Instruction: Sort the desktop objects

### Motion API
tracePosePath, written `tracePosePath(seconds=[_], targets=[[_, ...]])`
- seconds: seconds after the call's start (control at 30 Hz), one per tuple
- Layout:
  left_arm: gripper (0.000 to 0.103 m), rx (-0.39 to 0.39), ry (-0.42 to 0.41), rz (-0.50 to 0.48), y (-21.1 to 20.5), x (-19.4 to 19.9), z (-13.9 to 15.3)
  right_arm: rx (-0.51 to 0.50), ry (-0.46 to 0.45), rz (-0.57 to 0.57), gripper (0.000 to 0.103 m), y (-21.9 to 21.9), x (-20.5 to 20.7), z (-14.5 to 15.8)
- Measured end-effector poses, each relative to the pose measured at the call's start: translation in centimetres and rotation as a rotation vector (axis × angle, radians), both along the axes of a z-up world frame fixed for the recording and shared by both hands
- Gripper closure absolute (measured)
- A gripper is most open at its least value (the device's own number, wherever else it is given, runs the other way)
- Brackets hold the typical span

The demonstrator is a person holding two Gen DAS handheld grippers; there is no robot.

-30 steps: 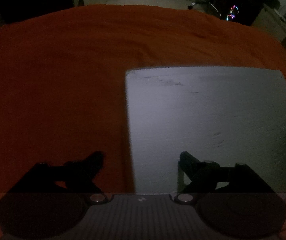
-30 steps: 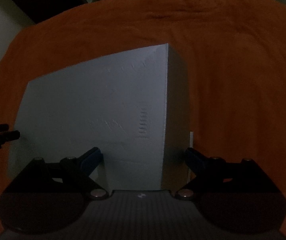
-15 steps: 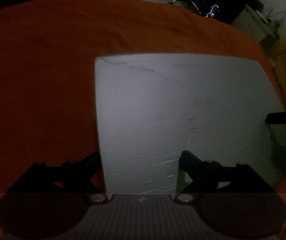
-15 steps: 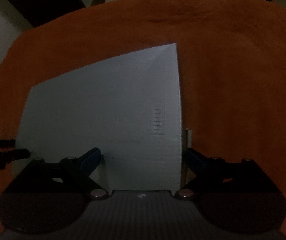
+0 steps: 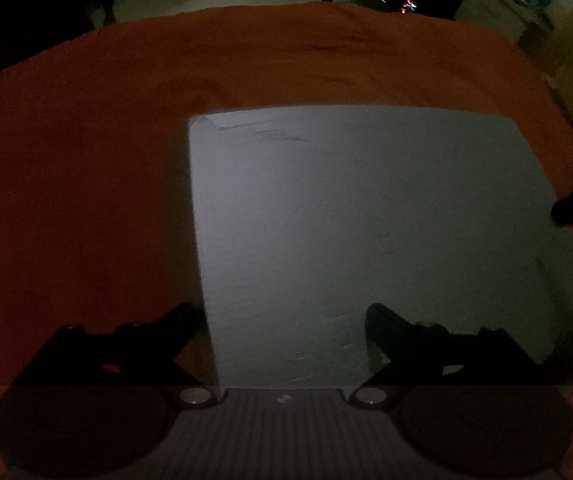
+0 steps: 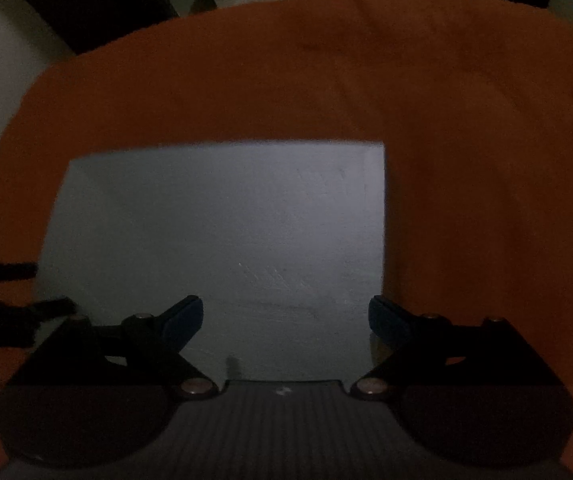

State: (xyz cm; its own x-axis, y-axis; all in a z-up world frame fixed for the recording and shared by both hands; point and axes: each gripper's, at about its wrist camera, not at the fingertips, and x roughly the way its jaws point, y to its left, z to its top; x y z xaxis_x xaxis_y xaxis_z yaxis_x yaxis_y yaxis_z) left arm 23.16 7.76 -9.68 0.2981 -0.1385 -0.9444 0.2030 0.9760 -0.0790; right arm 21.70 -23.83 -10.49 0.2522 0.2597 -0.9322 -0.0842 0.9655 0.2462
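- A flat grey slab is seen lying on an orange cloth that covers the whole work surface; what the slab is made of cannot be told in the dim light.
- The slab is taken as the landmark: the cloth is seen on all of its visible sides, with a broad bare stretch beyond its far edge.
- The left gripper is held above the slab's near left corner, pointing steeply down; one finger is seen over the cloth just left of the slab's edge, the other over the slab itself.
- Its jaws have just been opening and stand wide apart; nothing is clamped between them.
- The right gripper is held above the slab's near right part, its right finger at the slab's right edge.
- Its jaws are likewise spread wide, with nothing gripped.
- In the right wrist view, the dark fingers of the left gripper are seen at the slab's left edge.
- Scuffs are seen on the slab's face near its far left corner.
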Motion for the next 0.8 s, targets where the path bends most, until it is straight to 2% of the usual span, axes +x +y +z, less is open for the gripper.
tracePosePath(seconds=[0.1, 0.3, 0.4, 0.57, 0.6, 0.67, 0.7, 0.73, 0.8], targets=[[0.013, -0.012, 0.005, 0.018, -0.3, 0.7, -0.3, -0.04, 0.034, -0.012, 0.01, 0.2, 0.3, -1.2], [0.014, -0.008, -0.005, 0.024, -0.4, -1.6, 0.5, -0.057, 0.084, -0.019, 0.011, 0.4, 0.4, -2.5], [0.014, -0.005, 0.006, 0.021, -0.5, -2.3, 0.2, -0.062, 0.09, -0.016, 0.011, 0.6, 0.0, -2.2], [0.013, -0.008, 0.011, -0.014, -0.9, -4.7, 1.9, -0.083, 0.097, 0.0, 0.01, 0.3, -1.3, -1.2], [0.013, -0.032, 0.018, -0.024, -1.0, -5.0, 2.1, -0.085, 0.092, 0.004, 0.01, 0.3, -1.7, -0.8], [0.023, -0.126, 0.057, -0.053, -1.1, -5.3, 2.4, -0.047, 0.087, -0.006, 0.01, 0.2, -1.8, -0.5], [0.024, -0.155, 0.077, -0.062, -1.4, -5.4, 2.4, -0.025, 0.089, -0.007, 0.01, 0.2, -1.7, -0.4], [0.03, -0.141, 0.063, -0.064, -1.8, -5.5, 2.6, -0.021, 0.089, 0.001, 0.011, 0.2, -1.5, -0.5], [0.031, -0.06, 0.006, -0.079, -2.1, -5.7, 3.0, -0.036, 0.074, 0.0, 0.011, 0.1, -0.9, -0.7]])
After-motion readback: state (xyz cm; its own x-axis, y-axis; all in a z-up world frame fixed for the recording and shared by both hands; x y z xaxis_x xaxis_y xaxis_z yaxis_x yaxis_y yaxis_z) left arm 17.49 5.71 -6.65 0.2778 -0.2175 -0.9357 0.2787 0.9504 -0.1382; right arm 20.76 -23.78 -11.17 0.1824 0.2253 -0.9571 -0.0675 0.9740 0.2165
